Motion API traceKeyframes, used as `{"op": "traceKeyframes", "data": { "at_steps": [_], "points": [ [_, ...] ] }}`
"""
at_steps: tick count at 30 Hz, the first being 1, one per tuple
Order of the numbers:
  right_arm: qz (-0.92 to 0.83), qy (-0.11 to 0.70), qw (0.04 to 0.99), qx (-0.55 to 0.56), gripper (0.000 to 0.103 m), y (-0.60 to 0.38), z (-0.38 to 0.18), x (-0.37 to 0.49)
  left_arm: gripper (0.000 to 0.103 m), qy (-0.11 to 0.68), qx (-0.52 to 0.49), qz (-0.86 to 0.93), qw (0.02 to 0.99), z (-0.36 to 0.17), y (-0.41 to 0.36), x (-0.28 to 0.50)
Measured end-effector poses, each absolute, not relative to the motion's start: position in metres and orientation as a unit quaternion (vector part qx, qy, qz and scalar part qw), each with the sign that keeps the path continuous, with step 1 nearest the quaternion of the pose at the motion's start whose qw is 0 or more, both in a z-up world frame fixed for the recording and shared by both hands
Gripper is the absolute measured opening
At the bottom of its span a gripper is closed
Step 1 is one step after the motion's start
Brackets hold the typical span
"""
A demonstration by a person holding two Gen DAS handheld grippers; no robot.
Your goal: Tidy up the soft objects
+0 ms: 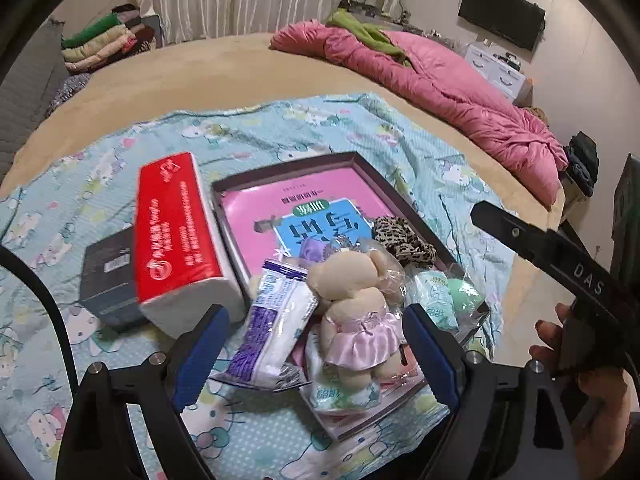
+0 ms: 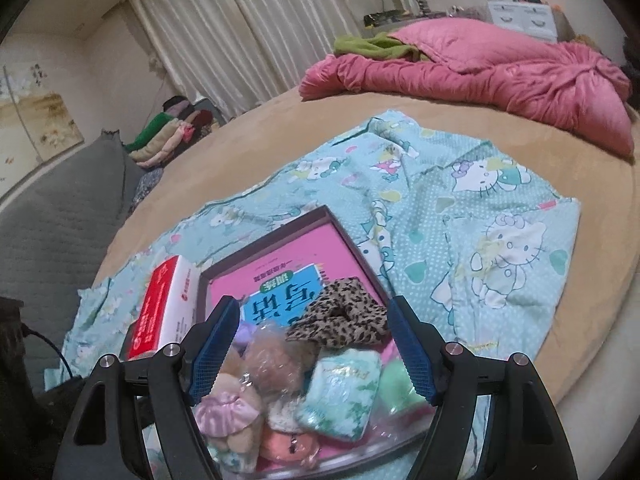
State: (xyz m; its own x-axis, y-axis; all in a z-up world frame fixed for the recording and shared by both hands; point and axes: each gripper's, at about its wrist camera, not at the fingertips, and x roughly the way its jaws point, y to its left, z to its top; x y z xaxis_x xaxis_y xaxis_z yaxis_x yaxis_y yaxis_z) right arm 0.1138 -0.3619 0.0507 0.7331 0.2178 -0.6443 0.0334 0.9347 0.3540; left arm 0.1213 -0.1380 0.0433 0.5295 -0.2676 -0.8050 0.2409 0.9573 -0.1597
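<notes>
Left gripper (image 1: 316, 344): blue-padded jaws wide apart, holding nothing, hovered over tray pile.
Right gripper (image 2: 312, 348): blue-padded jaws wide apart, empty, over same pile.
Sheet: teal cartoon-cat printed cotton sheet (image 1: 280, 128) spread on tan bed.
Tray: dark shallow rectangular tray (image 1: 288, 166) on sheet, pink-blue book inside.
Tissue pack: red-white paper tissue brick (image 1: 176, 232) just left of tray.
Bear: beige plush bear in pink satin dress (image 1: 352, 300), bagged, on tray's near end.
Scrunchie: leopard-print fabric scrunchie (image 2: 340, 316) in tray, behind bear.
</notes>
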Motion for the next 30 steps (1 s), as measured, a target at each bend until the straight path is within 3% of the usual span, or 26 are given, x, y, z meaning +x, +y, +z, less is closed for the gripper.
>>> {"op": "traceKeyframes", "data": {
  "at_steps": [3,18,30],
  "points": [
    [0.052,0.357,0.918,0.163,0.086,-0.353,0.060,0.106,0.088,0.455,-0.002,-0.133,0.880,0.051,-0.135,0.115],
    [0.053,0.319,0.935,0.147,0.086,-0.319,0.115,0.056,0.088,0.446,-0.001,-0.118,0.887,0.070,-0.111,0.082],
    [0.019,0.314,0.943,0.105,0.086,-0.286,0.105,0.001,0.088,0.445,-0.006,-0.079,0.892,0.072,-0.085,0.053]
  ]
}}
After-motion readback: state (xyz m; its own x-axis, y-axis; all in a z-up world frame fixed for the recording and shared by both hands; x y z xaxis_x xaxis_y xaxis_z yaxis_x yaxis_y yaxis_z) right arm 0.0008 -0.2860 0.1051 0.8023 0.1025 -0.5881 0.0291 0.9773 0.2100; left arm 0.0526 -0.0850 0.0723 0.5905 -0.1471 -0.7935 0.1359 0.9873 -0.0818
